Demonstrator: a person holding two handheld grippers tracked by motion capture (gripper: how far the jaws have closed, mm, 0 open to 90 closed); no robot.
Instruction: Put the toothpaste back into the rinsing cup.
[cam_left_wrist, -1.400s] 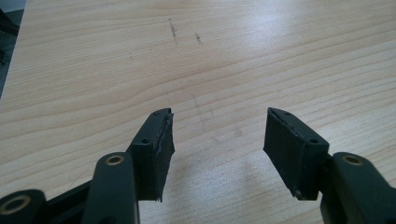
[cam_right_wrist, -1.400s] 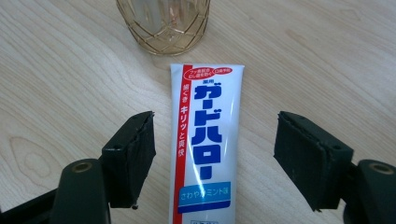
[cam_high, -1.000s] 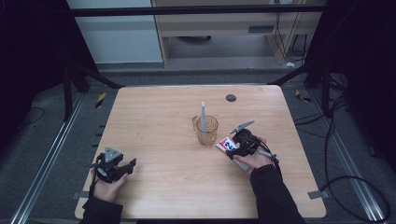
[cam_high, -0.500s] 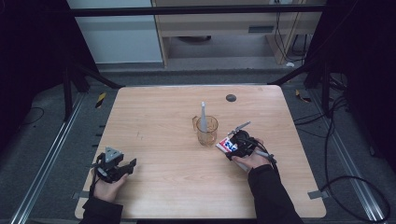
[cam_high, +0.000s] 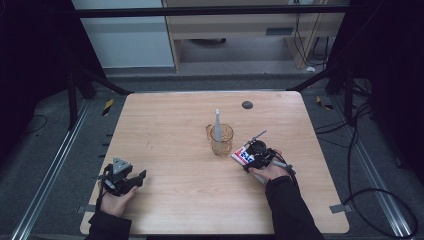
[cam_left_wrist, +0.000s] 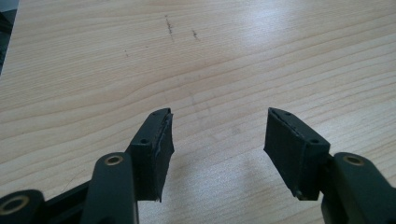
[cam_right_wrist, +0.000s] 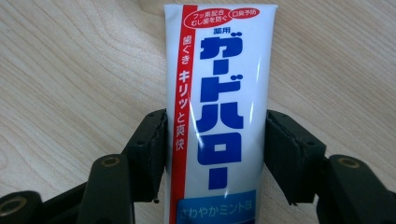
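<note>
A light wooden table (cam_high: 165, 125) is filling the middle of the high view. A clear cup (cam_high: 221, 140) is standing at its centre, a dark round spot (cam_high: 247, 105) is sitting near its top edge, and a toothpaste tube (cam_high: 242, 156) is lying just right of the cup.

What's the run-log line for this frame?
right tool: shut on toothpaste tube | left tool: open, over bare table | cup: upright, holds toothbrush
</note>
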